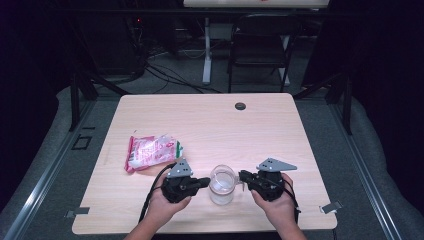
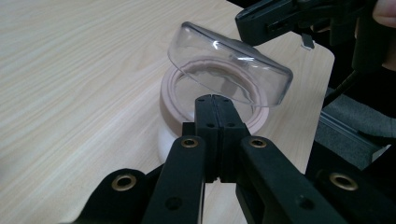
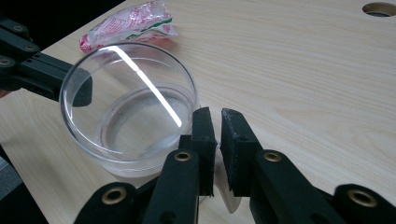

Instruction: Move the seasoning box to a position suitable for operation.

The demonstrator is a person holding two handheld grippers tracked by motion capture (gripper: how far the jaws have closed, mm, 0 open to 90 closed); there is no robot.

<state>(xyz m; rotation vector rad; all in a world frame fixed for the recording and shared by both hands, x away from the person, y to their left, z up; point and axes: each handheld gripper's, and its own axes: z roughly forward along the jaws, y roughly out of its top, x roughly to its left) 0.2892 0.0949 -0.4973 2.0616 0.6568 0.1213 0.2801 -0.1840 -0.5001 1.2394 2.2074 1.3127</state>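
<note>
Standing near the front edge of the light wooden table (image 1: 280,125), the clear round glass jar (image 1: 222,186) sits between the two grippers. Its transparent domed lid (image 2: 229,70) is tilted up over the pale rim in the left gripper view. The left gripper (image 1: 204,182) reaches the jar from the left, its jaws pressed fully together at the near rim; whether anything thin is pinched between them cannot be told. The right gripper (image 1: 243,176) meets the jar from the opposite side, its jaws nearly closed with a narrow gap at the rim (image 3: 140,154); a grip on the glass edge appears likely but is not clear. A red-and-white crinkled plastic packet (image 1: 151,151) lies well apart, behind the left gripper.
</note>
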